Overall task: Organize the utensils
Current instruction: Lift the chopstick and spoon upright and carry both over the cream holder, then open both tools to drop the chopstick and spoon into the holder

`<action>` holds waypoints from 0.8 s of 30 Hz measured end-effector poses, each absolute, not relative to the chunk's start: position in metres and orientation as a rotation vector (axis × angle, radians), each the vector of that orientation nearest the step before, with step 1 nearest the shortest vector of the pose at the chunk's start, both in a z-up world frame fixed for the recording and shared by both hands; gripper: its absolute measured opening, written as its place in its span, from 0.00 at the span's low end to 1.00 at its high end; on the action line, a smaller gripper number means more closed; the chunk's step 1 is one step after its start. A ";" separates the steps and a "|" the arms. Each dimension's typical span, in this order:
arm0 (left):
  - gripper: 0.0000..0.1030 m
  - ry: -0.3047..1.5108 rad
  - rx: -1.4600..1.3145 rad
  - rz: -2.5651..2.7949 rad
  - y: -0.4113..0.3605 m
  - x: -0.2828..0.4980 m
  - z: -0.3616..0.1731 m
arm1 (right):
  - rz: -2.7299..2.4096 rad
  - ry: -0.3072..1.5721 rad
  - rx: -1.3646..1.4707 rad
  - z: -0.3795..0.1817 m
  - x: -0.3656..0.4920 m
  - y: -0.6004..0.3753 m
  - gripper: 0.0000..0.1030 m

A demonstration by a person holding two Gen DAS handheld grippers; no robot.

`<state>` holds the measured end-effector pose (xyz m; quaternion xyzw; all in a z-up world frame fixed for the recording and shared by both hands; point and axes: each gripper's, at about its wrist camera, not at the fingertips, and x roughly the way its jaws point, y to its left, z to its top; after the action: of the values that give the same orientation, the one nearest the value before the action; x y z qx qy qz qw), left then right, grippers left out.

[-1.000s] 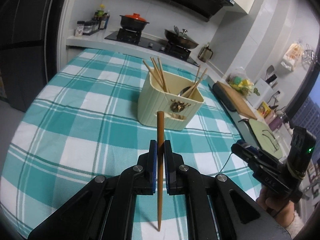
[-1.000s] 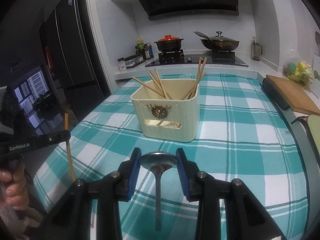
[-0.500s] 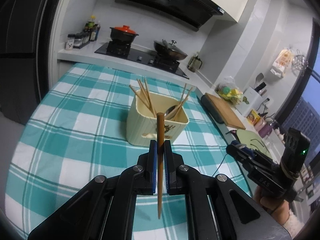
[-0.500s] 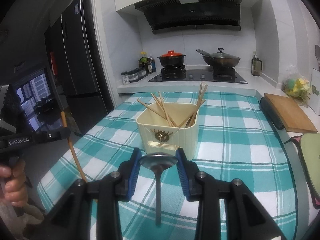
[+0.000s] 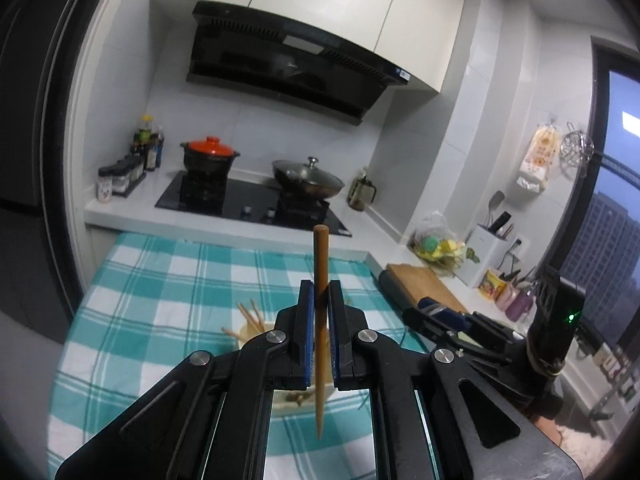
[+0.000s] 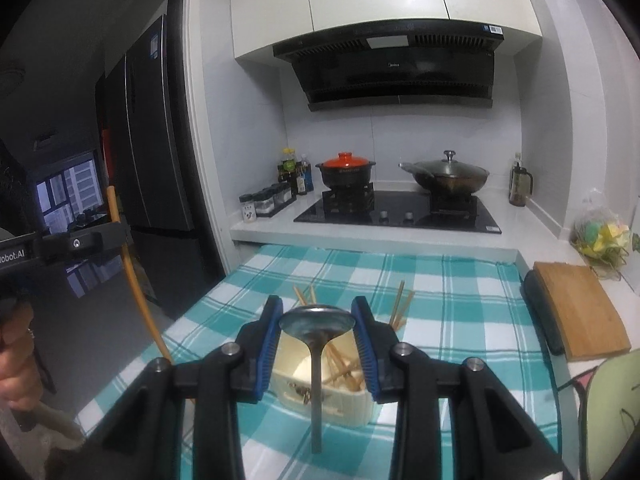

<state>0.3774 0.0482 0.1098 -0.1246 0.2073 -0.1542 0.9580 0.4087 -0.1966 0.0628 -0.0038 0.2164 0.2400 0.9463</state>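
Note:
My left gripper is shut on a brown wooden chopstick, held upright above the cream utensil holder, which is mostly hidden behind the fingers. My right gripper is shut on a metal spoon, bowl up and handle hanging down, above the same holder. The holder has several chopsticks standing in it. In the right wrist view the left gripper with its chopstick shows at the far left. The right gripper's body shows at the right of the left wrist view.
The holder stands on a table with a teal and white checked cloth. Behind it is a counter with a hob, a red-lidded pot and a wok. A wooden cutting board lies at the right. A dark fridge stands at the left.
Both grippers have risen with their utensils, and the holder now sits low in both views, partly behind the fingers. Both grips are unchanged.

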 end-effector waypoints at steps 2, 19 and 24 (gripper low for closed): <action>0.05 0.399 -0.219 -0.283 0.043 0.395 0.114 | 0.487 0.410 -0.010 0.071 0.426 -0.190 0.35; 0.05 0.635 -0.189 -0.166 0.024 0.534 -0.012 | 0.497 0.647 0.001 -0.028 0.547 -0.159 0.35; 0.06 0.719 -0.172 -0.148 0.019 0.548 -0.044 | 0.473 0.739 0.031 -0.061 0.562 -0.162 0.36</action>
<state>0.5476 0.0188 -0.0438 -0.0841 0.3512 -0.0724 0.9297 0.5624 -0.1620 -0.0608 0.0151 0.3579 0.2289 0.9051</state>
